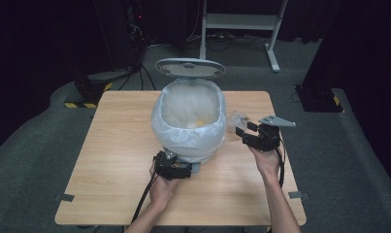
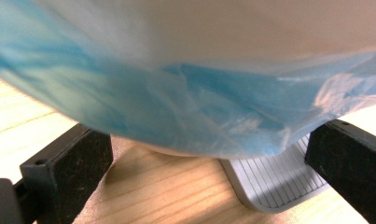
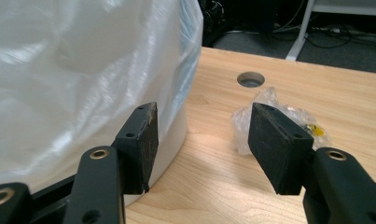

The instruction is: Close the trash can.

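The wrapper [image 3: 281,122], a crumpled clear plastic piece, lies on the table [image 1: 115,165] just right of the bin [image 1: 189,121], near its wall. Your right gripper [image 3: 202,144] comes toward it with the jaws apart and nothing between them, I think to pick it up. Your left gripper [image 1: 176,169] sits at the pedal [image 2: 279,179], jaws open around it, probably to keep the lid [image 1: 189,68] up.

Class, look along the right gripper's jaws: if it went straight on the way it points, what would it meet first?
Probably the crumpled clear plastic wrapper on the table, just ahead of the open right gripper; depth is uncertain.
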The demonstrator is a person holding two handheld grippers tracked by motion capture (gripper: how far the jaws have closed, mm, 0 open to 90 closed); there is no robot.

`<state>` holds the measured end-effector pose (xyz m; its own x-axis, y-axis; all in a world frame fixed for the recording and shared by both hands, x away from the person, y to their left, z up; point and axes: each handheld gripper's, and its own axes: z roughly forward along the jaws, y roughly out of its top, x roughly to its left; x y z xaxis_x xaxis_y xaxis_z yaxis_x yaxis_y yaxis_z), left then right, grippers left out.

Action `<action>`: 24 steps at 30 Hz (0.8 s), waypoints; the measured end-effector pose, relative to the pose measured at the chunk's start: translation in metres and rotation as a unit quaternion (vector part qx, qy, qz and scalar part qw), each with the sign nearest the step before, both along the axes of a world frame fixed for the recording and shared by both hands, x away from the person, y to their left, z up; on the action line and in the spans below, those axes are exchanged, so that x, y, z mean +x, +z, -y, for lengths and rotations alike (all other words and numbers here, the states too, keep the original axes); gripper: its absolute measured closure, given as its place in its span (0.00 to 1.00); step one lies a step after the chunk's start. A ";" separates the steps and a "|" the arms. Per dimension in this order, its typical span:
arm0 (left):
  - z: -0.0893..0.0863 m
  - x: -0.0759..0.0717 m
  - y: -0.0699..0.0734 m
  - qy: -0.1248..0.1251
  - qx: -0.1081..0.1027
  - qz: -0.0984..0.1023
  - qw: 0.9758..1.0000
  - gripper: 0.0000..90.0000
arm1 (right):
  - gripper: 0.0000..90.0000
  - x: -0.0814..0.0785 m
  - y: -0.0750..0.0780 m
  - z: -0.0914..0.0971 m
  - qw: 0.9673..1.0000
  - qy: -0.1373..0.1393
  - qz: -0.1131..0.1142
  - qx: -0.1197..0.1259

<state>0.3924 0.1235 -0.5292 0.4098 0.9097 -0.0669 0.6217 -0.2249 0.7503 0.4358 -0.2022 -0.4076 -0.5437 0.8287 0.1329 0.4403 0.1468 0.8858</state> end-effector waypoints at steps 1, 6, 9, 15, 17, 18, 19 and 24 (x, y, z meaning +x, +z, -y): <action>0.000 0.000 0.000 0.000 0.000 0.000 1.000 0.01 | 0.47 0.001 -0.002 0.000 1.000 -0.002 -0.003 -0.001; 0.000 0.000 0.000 0.000 0.000 0.000 1.000 0.01 | 0.45 0.005 -0.009 0.002 1.000 -0.011 -0.006 -0.010; 0.000 0.000 0.000 0.000 0.000 0.000 1.000 0.01 | 0.44 0.008 -0.012 0.001 1.000 -0.014 -0.007 -0.016; 0.000 0.000 0.000 0.000 0.000 0.000 1.000 0.01 | 0.41 0.013 -0.021 -0.001 0.999 -0.023 -0.013 -0.021; 0.000 0.000 0.000 0.000 -0.001 0.000 1.000 0.01 | 0.40 0.014 -0.024 -0.002 0.999 -0.026 -0.016 -0.018; 0.000 0.000 0.000 0.000 -0.001 0.000 1.000 0.01 | 0.40 0.015 -0.025 -0.002 0.999 -0.027 -0.015 -0.018; 0.000 0.000 0.000 0.000 0.000 0.000 1.000 0.01 | 0.40 0.016 -0.026 -0.002 0.999 -0.028 -0.015 -0.019; 0.000 0.000 0.000 0.000 0.000 0.000 1.000 0.01 | 0.37 0.022 -0.031 -0.003 0.999 -0.033 -0.016 -0.022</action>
<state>0.3924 0.1235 -0.5292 0.4095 0.9098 -0.0673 0.6218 -0.2243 0.7504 0.4575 -0.1989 -0.4386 -0.4834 0.8683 0.1115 0.4788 0.1557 0.8640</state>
